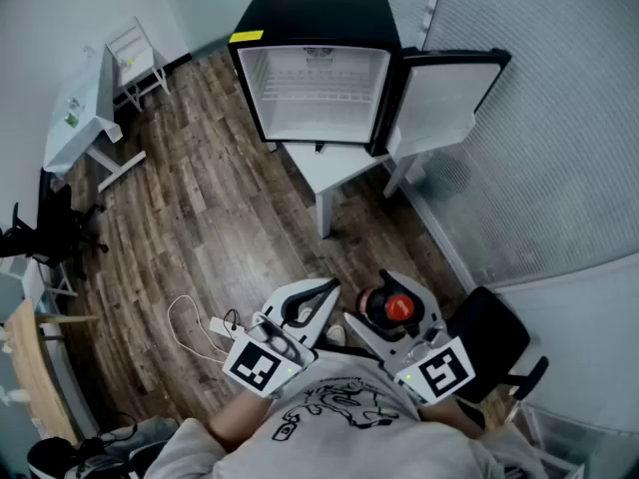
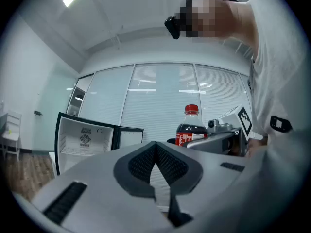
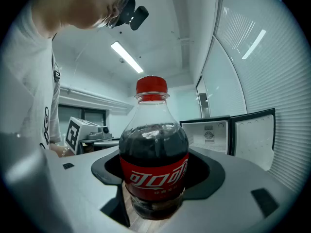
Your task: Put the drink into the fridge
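The drink is a cola bottle (image 1: 390, 307) with a red cap and red label. It stands upright between the jaws of my right gripper (image 1: 394, 289), which is shut on its body, and it fills the right gripper view (image 3: 153, 164). My left gripper (image 1: 318, 289) is just left of it, its jaws closed together with nothing between them (image 2: 155, 144). The bottle (image 2: 190, 127) shows beyond its tips. The black mini fridge (image 1: 310, 13) stands ahead on a low white table (image 1: 334, 168). Its door (image 1: 439, 98) is swung open to the right and its white inside looks bare.
A wood floor lies between me and the fridge. A white folding table (image 1: 85, 108) and a white chair (image 1: 135, 58) stand at far left. White cables (image 1: 200, 322) lie on the floor near my feet. A black seat (image 1: 489, 342) is at my right, below the blinds.
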